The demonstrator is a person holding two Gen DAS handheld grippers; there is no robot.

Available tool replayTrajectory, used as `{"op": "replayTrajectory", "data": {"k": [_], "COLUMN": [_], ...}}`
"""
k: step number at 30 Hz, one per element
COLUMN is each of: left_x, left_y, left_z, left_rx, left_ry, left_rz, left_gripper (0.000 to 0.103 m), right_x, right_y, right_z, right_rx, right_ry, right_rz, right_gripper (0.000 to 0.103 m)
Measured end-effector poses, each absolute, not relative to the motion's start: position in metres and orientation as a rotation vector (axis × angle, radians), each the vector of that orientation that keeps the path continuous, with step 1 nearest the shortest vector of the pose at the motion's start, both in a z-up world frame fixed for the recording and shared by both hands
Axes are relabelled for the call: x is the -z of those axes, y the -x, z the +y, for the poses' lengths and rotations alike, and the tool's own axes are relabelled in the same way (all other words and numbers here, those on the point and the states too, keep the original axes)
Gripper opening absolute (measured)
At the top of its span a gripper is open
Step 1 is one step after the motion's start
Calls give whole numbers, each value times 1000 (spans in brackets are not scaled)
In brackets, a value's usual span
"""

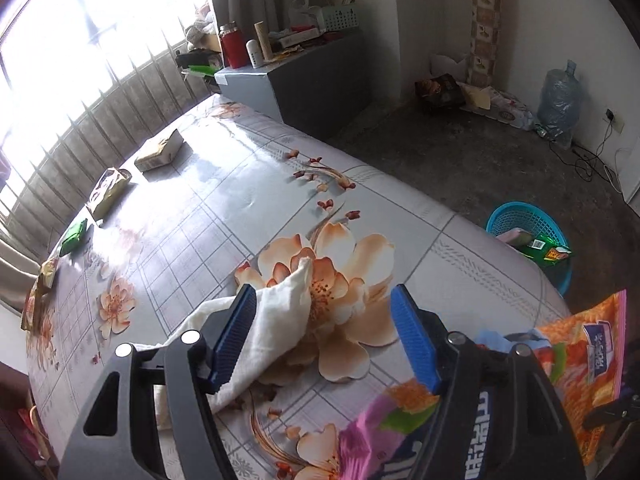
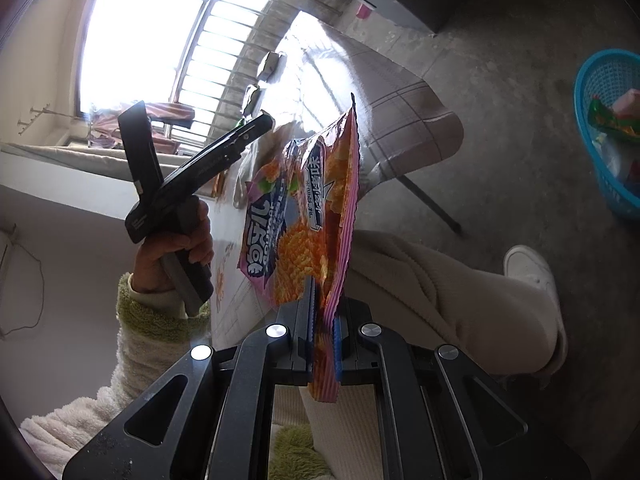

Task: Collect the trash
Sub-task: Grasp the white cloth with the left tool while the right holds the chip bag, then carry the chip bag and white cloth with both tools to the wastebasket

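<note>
We have the orange snack bag (image 2: 316, 200) clamped in the right tool (image 2: 322, 344), whose 2 pads are closed flat on the bag's crimped pink edge, so the bag stands up from the jaws with its long axis running straight on from the fingers. What the next move turns on, as we read it, is where the blue basket (image 2: 608, 132) lies from that tool: in the right wrist view it sits on the floor to the right of the bag, well apart from it, beyond the worktop's corner and the person's leg. It already holds a green wrapper and other pieces. The right hand is clearly the nearer of the 2 to the basket, so we judge that it should carry the bag across and over the rim before letting go. Because the bag hangs long and light from 1 edge, we would want its free end above the basket mouth, not only the jaws. The left tool (image 1: 324, 336) is open with nothing between its blue pads; it hangs over the flowered worktop (image 1: 224, 184), and a white cloth (image 1: 276, 316) lies just beside and under its left finger. More packets lie along the worktop's far edge near the window, among them a green packet (image 1: 74, 238) and a tan box (image 1: 160, 150), all well apart from the left tool.
</note>
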State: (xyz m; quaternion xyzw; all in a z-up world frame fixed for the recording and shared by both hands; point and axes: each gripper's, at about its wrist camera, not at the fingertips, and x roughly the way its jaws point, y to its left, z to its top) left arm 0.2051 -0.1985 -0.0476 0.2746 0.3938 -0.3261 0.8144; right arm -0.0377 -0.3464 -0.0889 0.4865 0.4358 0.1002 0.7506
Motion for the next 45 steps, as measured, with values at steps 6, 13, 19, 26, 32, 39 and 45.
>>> {"op": "replayTrajectory", "data": {"k": [6,13,19,26,32,39,45], "left_x": [63,66,56,26,-19,-70,-88], "left_y": [-234,-247,-243,-220,-196,-162,-124], "left_z": [-198,-183,-170,-148,-125,-138,-195], "left_rx": [628,592,574,561,555,647,830], "left_ry": [-590,-503,-452,-425,-342,-251,-210], "left_rz": [909,946,933,837,736,627,591], "left_gripper": [49,26,9,8,8,8,8], "right_x": [89,88,82,74,70,70,70], "right_y": [37,40,43,45,46,49,63], "right_z": [-350,-350,-352,-352,-350,-359,-392], "right_rx": [-219,-210,-210,-209,-215,-197,-137], "right_ry": [-1063,-1071,-1064,-1048,-1031,-1058,-1121], "right_rz": [948,950,937,911,882,836,752], "right_gripper": [6,6,6,4,3,2,2]}}
